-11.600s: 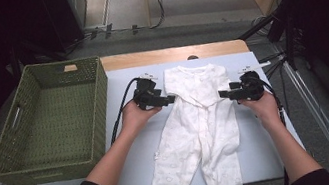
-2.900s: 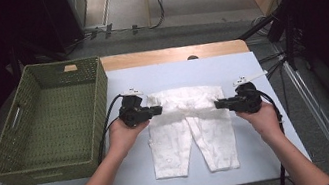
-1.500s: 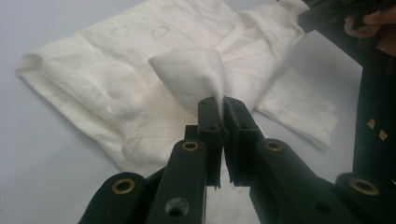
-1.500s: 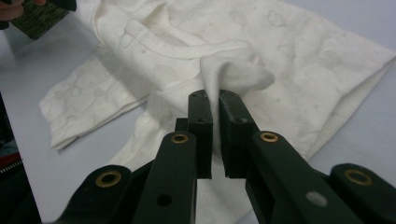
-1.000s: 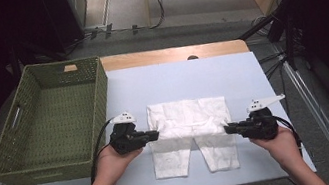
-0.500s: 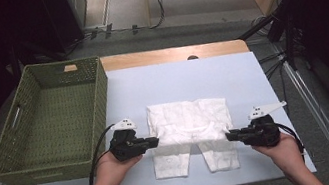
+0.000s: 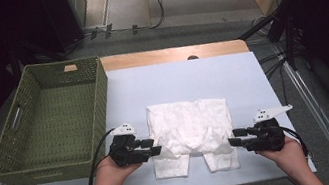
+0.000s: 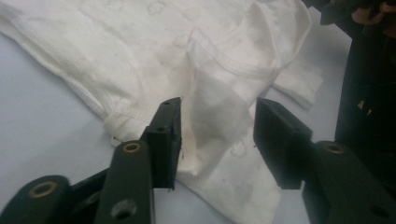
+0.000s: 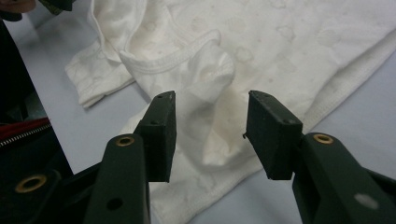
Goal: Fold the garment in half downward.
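A white baby garment [image 7: 187, 119] lies folded on the pale table [image 7: 175, 75], its upper half turned down over the legs. My left gripper [image 7: 153, 146] rests at the garment's left edge, and my right gripper [image 7: 234, 140] at its right edge. In the left gripper view the jaws of the left gripper [image 8: 217, 109] have just been opening. A raised fold of the garment [image 8: 140, 56] stands loose between them, untouched by the pads. In the right gripper view the right gripper [image 9: 211, 100] has likewise just been opening, with a hump of the garment [image 9: 289, 42] free between its jaws.
A green woven basket [image 7: 102, 98] with nothing in it stands at the table's left, close to my left hand. A wooden strip [image 7: 171, 55] runs along the table's far edge. Cables and dark stands crowd the floor at the right [image 7: 285, 37].
Both grippers drew the garment's upper edge toward the person, folding it down. Their jaws then went from shut on the cloth to apart, and the cloth now lies loose.
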Demonstrator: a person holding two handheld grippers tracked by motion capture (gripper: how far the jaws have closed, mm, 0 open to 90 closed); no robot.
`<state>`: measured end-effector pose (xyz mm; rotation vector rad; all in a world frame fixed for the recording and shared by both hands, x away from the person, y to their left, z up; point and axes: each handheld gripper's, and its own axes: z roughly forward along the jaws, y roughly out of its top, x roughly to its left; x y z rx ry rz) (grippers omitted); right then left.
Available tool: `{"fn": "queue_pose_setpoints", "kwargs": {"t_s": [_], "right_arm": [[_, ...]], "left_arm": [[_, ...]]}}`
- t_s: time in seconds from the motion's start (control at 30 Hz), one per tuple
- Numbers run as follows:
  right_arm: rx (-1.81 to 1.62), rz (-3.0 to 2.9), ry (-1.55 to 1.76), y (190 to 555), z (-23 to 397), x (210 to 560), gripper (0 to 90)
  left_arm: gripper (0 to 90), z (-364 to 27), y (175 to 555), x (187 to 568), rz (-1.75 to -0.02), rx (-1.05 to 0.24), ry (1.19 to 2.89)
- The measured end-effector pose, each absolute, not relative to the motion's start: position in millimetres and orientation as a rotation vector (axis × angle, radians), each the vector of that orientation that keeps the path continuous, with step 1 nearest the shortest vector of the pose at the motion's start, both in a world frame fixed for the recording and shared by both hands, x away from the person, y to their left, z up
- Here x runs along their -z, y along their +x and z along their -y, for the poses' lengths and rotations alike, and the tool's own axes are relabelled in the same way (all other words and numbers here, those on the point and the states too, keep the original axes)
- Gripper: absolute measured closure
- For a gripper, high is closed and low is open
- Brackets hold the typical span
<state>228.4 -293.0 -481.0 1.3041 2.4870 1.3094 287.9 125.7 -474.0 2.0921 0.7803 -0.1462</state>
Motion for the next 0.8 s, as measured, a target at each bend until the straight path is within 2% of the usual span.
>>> {"fn": "queue_pose_setpoints", "kwargs": {"t_s": [0.17,0.8], "right_arm": [[-1.312,-2.483,1.293,232,288,480,44.4],[-1.322,-2.468,1.349,260,270,481,44.0]], "left_arm": [[42.9,-120,292,473,-0.776,0.122,2.099],[43.0,-95,315,477,-0.788,0.103,2.13]]}}
